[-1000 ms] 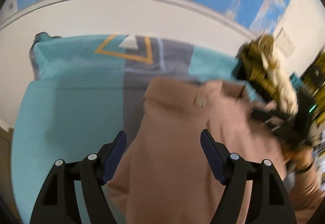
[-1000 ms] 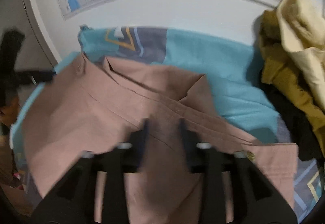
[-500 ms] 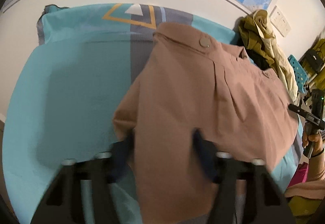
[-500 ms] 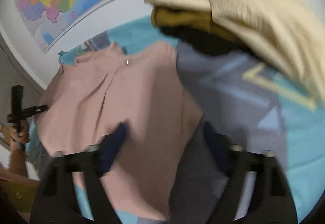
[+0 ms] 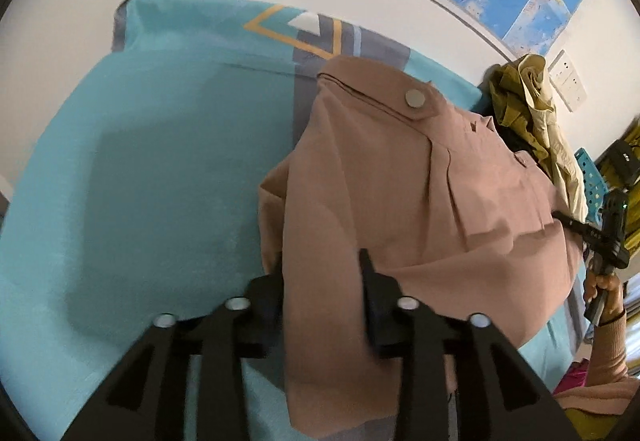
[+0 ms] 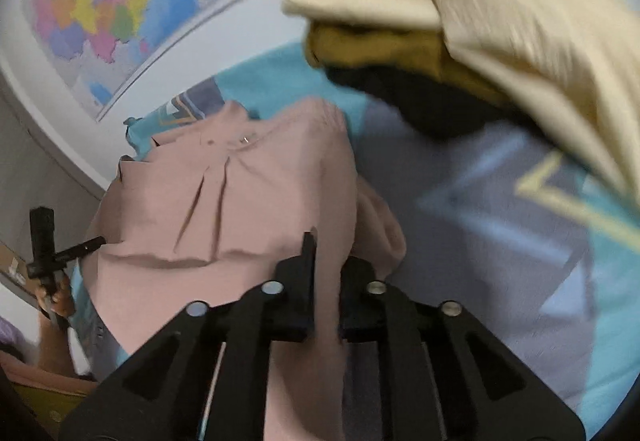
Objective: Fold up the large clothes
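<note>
Dusty-pink garment lies spread on a teal bedsheet w/ grey band & yellow triangle motif, its waistband w/ a round button toward the wall. Left gripper sits at the near left edge of the garment, jaws part-spread w/ a fold of pink cloth running between them & filling the gap. Right gripper is at the garment's opp. edge, jaws closing, narrow gap, pink cloth between them. Heap of cream & mustard clothes sits on the bed just beyond the garment. Map on wall behind.
</note>
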`<state>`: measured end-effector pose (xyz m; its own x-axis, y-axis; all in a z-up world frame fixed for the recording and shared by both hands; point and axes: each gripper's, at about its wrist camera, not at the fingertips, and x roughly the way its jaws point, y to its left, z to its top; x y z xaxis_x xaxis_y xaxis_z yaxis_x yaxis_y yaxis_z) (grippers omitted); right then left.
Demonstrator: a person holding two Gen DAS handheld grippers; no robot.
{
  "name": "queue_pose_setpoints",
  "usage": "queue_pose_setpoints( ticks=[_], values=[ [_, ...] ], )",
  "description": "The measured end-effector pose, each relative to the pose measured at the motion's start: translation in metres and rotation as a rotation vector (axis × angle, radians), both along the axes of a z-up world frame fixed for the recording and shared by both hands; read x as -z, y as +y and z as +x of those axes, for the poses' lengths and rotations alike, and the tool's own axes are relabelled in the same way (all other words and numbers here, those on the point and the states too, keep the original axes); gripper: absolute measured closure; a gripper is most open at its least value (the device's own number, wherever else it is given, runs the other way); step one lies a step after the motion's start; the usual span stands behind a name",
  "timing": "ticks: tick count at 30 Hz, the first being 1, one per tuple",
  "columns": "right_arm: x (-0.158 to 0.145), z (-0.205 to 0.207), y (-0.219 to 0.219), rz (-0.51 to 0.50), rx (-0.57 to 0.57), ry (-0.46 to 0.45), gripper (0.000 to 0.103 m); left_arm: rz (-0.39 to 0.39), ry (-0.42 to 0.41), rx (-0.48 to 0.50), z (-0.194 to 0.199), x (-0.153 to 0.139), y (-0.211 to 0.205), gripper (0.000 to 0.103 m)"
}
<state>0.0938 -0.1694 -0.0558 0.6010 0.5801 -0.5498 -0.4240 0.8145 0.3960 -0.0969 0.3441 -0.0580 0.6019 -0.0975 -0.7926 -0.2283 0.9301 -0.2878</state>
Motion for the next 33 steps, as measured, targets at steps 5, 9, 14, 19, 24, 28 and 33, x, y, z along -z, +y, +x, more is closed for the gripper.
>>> queue_pose_setpoints(
  ticks=[5, 9, 14, 19, 24, 28, 33],
  values=[
    [-0.001, -0.025, -0.019, 0.091, 0.004, -0.016, 0.029, -0.017, -0.006, -0.005, -0.008, -0.005, 0.0, 0.039],
    [0.006, -0.046, -0.016, 0.093, -0.052, -0.012, 0.025, -0.024, -0.028, 0.025, -0.021, -0.008, -0.008, 0.027],
    [0.024, -0.038, 0.002, 0.052, -0.07, 0.019, 0.069, 0.014, 0.015, 0.027, -0.011, 0.005, -0.021, 0.036],
    [0.02, -0.032, 0.003, 0.067, -0.034, 0.033, 0.067, 0.071, 0.028, -0.019, -0.001, 0.005, -0.025, 0.042],
    [-0.017, -0.071, 0.005, -0.06, 0.04, -0.156, 0.026, 0.061, 0.001, -0.042, -0.018, -0.005, -0.026, 0.037],
    [-0.051, -0.114, 0.043, -0.146, -0.098, -0.352, 0.013, 0.058, -0.035, -0.069, -0.031, -0.018, -0.027, 0.029],
    [-0.048, -0.135, 0.112, -0.237, -0.305, -0.419, 0.013, 0.169, -0.035, -0.103, -0.038, -0.028, -0.043, 0.027]
  ],
)
